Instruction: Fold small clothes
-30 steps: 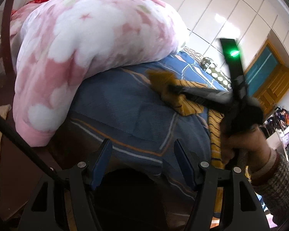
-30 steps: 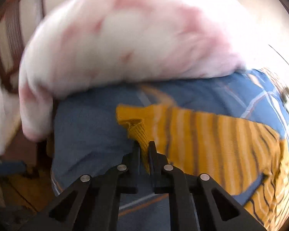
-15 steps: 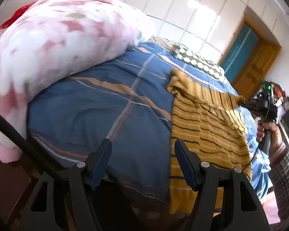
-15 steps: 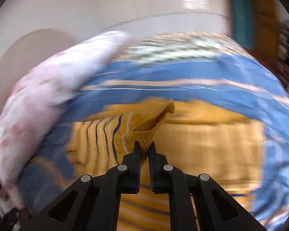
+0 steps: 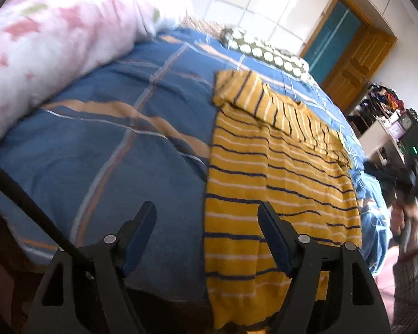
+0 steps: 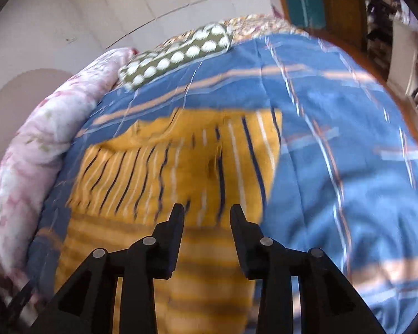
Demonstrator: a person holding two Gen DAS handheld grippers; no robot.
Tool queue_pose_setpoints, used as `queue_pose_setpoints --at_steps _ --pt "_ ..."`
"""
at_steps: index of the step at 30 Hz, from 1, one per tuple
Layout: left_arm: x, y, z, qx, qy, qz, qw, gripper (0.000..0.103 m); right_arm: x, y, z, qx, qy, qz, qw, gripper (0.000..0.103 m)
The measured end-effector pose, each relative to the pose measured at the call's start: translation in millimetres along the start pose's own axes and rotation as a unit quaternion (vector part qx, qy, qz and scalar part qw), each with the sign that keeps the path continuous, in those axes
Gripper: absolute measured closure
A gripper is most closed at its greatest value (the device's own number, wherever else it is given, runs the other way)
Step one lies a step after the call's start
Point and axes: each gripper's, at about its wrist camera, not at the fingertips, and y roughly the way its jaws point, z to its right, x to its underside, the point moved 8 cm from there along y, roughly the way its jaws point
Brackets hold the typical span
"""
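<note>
A yellow sweater with dark and white stripes (image 5: pixel 278 183) lies on the blue bedspread (image 5: pixel 119 128), one sleeve folded across its upper part. It also shows in the right wrist view (image 6: pixel 181 172), blurred. My left gripper (image 5: pixel 206 217) is open and empty above the bed's near edge, beside the sweater's hem. My right gripper (image 6: pixel 207 214) is open and empty just over the sweater; it shows at the far right of the left wrist view (image 5: pixel 395 178), in a hand.
A pink floral duvet (image 5: pixel 55 36) is heaped along the bed's left side. A green dotted pillow (image 6: pixel 178 55) lies at the far end. A wooden door (image 5: pixel 354 61) and a cluttered shelf (image 5: pixel 384 105) stand beyond the bed.
My right gripper carried the sleeve across the sweater, opened and let it go. It now sits back from the sweater's right side. My left gripper stayed open.
</note>
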Motion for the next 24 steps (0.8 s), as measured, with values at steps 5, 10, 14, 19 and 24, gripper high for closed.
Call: queue_pose_setpoints --at_steps 5,10,14,19,24 --pt "-7.0 41.9 11.4 0.053 -0.01 -0.047 0.9975 0.037 81.4 -16.2 15.3 -0.023 0.013 -0.027 0.999 0.066" --pt "-4.1 75.4 19.7 0.1 -0.057 -0.084 0.9899 0.038 132.6 -9.9 20.1 -0.087 0.067 -0.034 0.993 0.066" --pt "8.5 70.7 29.2 0.128 -0.069 -0.073 0.9866 0.046 157.0 -3.2 12.2 -0.144 0.108 -0.031 0.983 0.066" --pt "37.4 48.5 31.8 0.176 -0.099 -0.063 0.9773 0.053 176.6 -7.2 0.5 -0.198 0.135 -0.03 0.97 0.066" --pt "71.3 31.3 30.5 0.198 -0.117 -0.057 0.9716 0.052 203.2 -16.3 -6.9 -0.234 0.144 -0.038 0.961 0.066"
